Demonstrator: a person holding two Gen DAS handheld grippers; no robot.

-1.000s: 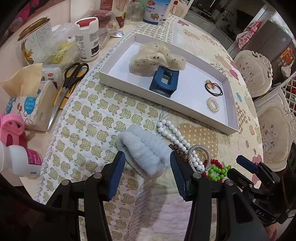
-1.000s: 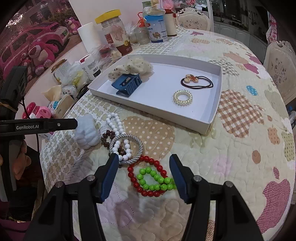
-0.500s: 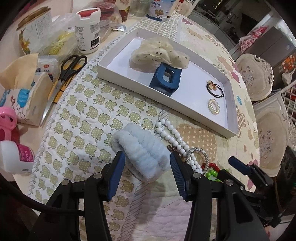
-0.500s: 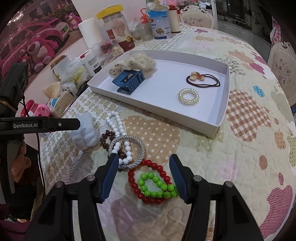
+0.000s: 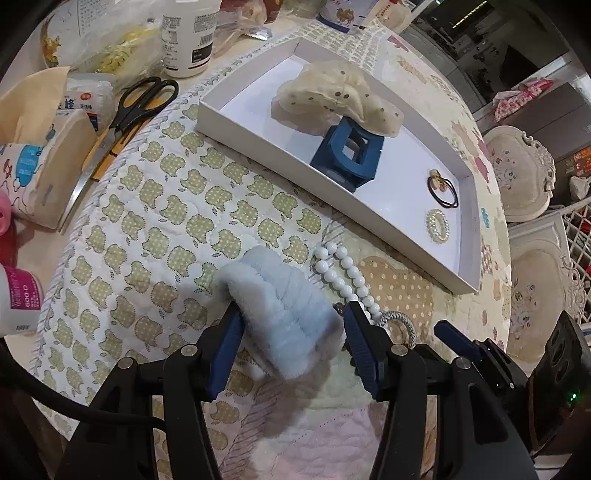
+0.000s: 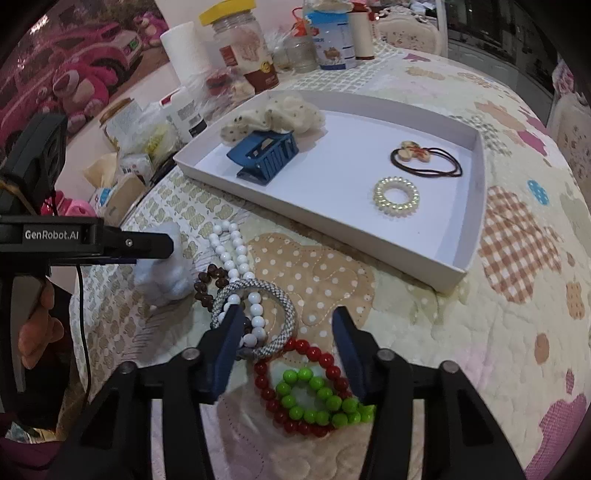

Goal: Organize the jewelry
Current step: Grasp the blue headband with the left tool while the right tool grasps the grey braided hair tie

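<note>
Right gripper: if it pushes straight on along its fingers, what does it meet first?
Probably the red bead bracelet and the green bead bracelet inside it, between the closing right gripper's jaws; depth unclear.

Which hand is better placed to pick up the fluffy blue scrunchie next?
Left. Its claw straddles the blue scrunchie, jaws opening. The right claw is over the red bead bracelet, jaws closing.

quilted patchwork cover (image 6: 517, 229) over the table. cream carved chairs (image 5: 521, 173) just beside its far edge. dark cabinets (image 6: 491, 33) behind. pink plush-toy backdrop (image 6: 85, 70) on the other side. indoor light.
</note>
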